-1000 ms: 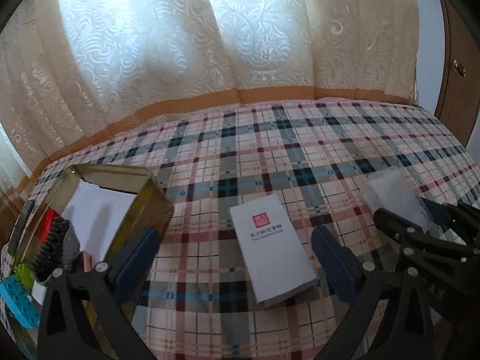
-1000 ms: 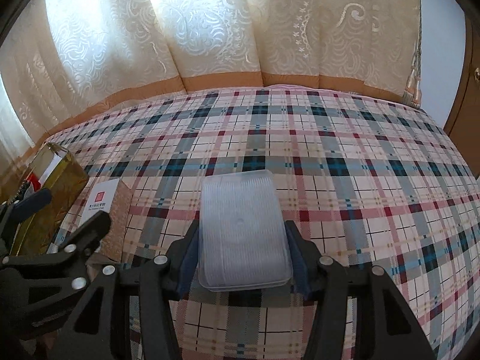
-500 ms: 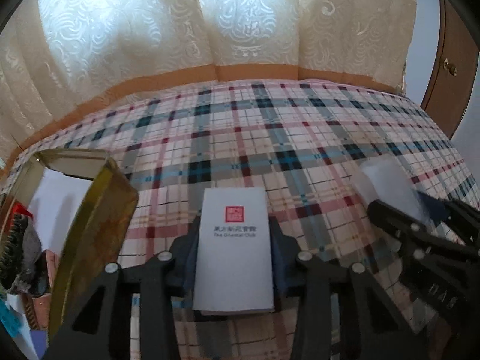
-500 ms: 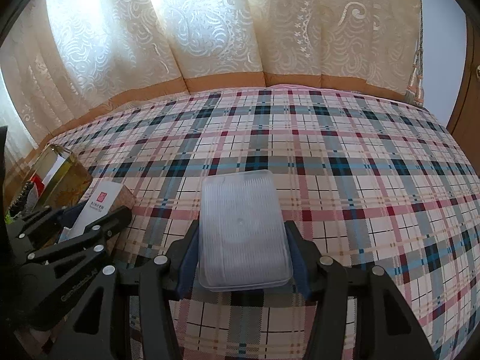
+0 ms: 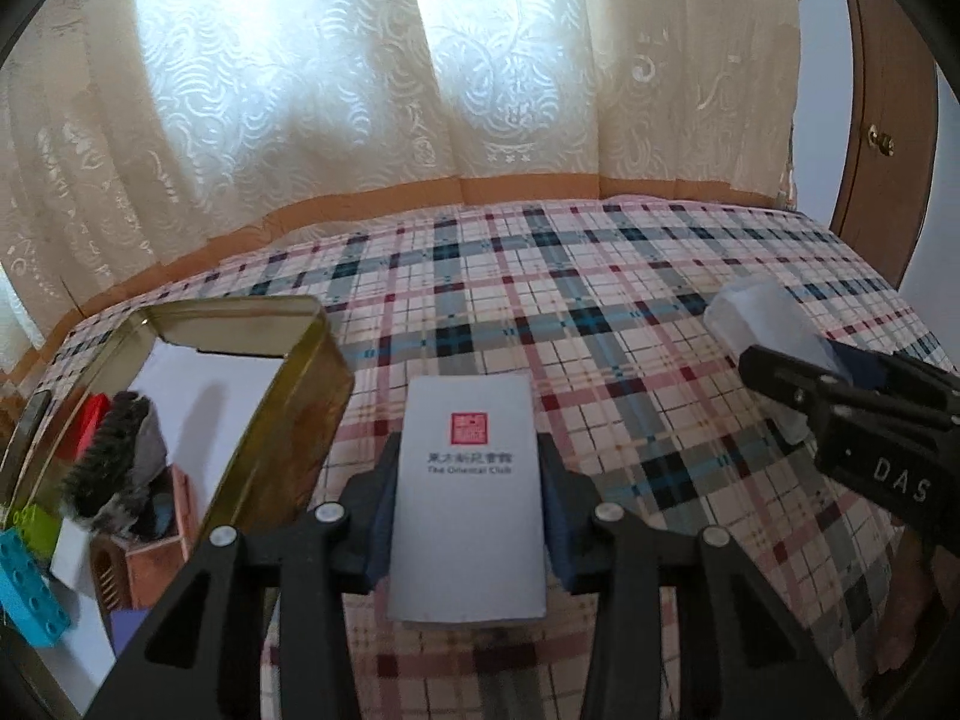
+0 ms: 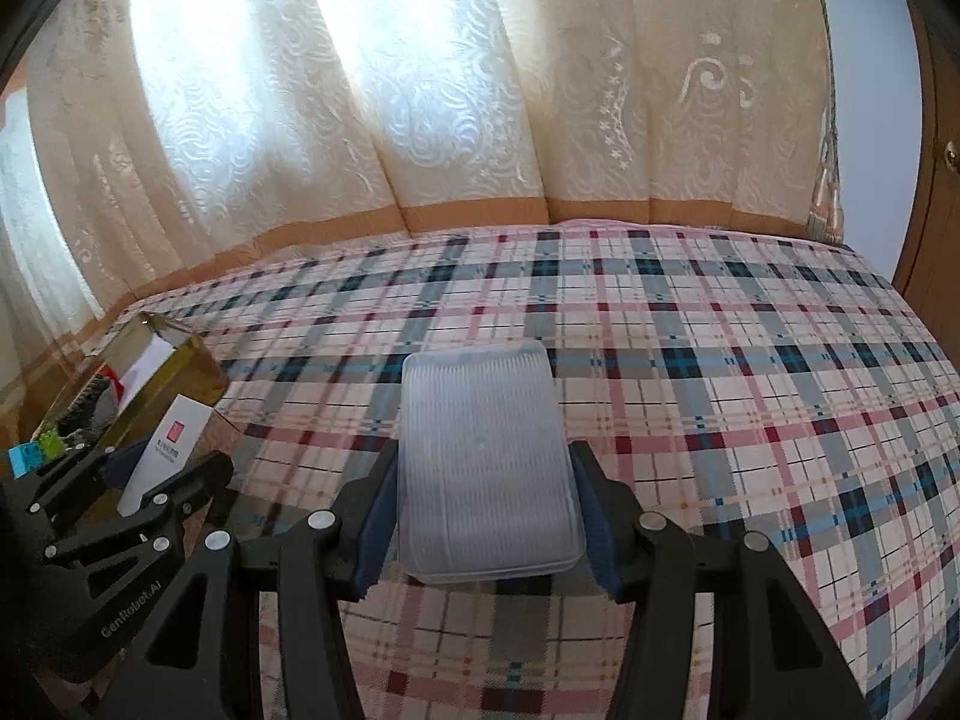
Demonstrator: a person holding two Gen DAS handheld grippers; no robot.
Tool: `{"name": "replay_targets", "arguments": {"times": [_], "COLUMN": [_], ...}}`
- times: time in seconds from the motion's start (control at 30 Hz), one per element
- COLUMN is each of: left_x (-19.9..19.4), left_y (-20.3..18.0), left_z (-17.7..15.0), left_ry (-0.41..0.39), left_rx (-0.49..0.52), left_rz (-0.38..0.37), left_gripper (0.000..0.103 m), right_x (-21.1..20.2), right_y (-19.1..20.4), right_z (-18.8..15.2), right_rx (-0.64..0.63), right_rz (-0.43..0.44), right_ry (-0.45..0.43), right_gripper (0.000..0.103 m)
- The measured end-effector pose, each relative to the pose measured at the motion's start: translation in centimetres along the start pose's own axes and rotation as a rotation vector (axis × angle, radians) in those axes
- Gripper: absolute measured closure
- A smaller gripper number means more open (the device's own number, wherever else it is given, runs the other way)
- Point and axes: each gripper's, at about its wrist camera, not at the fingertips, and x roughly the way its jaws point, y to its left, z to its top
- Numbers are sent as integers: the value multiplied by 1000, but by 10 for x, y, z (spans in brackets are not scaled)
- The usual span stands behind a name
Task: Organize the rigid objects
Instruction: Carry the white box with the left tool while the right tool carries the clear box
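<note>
Now the left gripper (image 5: 468, 516) has its 2 blue-padded jaws pinching a white card box (image 5: 468, 498) by its long sides; the box bears a red square seal and the words "The Oriental Club"; it lies flat between the jaws with its far end pointing toward the curtain, above the plaid bedspread (image 5: 600, 312), and whether its underside touches the cloth cannot be told. Just beside it on the left stands an open gold tin (image 5: 288, 426); inside the tin are a black bristle brush (image 5: 102, 468), a red block (image 5: 84, 426), a brown wooden piece (image 5: 150, 552), a blue toy brick (image 5: 27, 588) and a green brick (image 5: 33, 525), all crowded at the near end on a white lining.

Meanwhile the right gripper (image 6: 483, 510) has its 2 jaws clamped on a clear ribbed plastic case (image 6: 483, 462), likewise by the long sides, flat and pointing away over the bedspread; in the left wrist view this case shows at the right edge, well apart from the card box, with the right gripper's black frame under it.

Behind the bed hangs a cream patterned curtain (image 6: 420, 90) with an orange band at its hem; a brown wooden door (image 5: 882, 138) with a knob stands at the far right.
</note>
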Motion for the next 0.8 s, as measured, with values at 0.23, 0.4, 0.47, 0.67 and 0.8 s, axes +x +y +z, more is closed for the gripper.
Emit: {"name": "replay_targets", "arguments": {"times": [0.23,0.4,0.47,0.67,0.8], "left_x": [-18,-27,-30,-45,-51], "left_y": [5,10,12,16,19], "left_z": [-9,-13,-15,-21,-23], "left_ry": [-52,-86,-101,-165,-181], "left_rx": [-1,-17,-24,-40,-52], "left_rz": [38,48,54,77,80], "left_gripper": [63,63,63,63,63], "right_x": [-15,-18,-19,-24,-27], "right_y": [15,22,21,24,28], "right_z": [-7,-7,-7,-9,-11], "right_rx": [-18,-42,-43,-52,-64], "right_rz": [17,-2,-3,-13,-18], "right_ry": [-60,-84,-89,-114,-126], "right_gripper": [47,47,47,47,47]}}
